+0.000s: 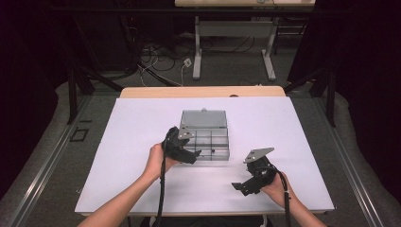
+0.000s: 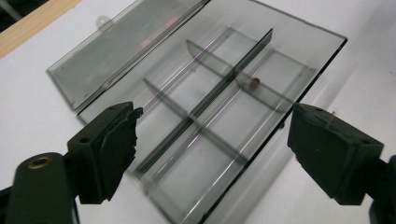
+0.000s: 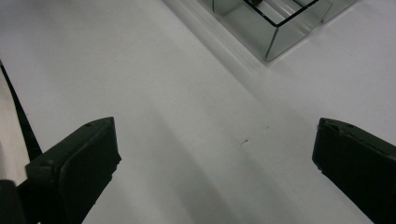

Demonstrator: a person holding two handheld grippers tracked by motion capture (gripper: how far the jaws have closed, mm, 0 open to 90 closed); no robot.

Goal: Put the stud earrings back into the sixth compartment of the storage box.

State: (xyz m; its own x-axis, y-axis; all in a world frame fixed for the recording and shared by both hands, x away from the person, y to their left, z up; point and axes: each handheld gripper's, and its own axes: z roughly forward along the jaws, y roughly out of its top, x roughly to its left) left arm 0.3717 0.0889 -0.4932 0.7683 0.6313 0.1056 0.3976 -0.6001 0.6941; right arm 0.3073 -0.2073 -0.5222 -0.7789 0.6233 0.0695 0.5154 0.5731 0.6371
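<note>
No readable text or markings

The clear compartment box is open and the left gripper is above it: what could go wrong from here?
1. The left gripper hangs open close over the thin dividers of the clear box; lowering it could catch one and shift or tip the light box.
2. A small reddish piece lies in one compartment; a knock might bounce it out.
3. The lid lies folded back behind the box; pushing the box away could strain its hinge.
</note>
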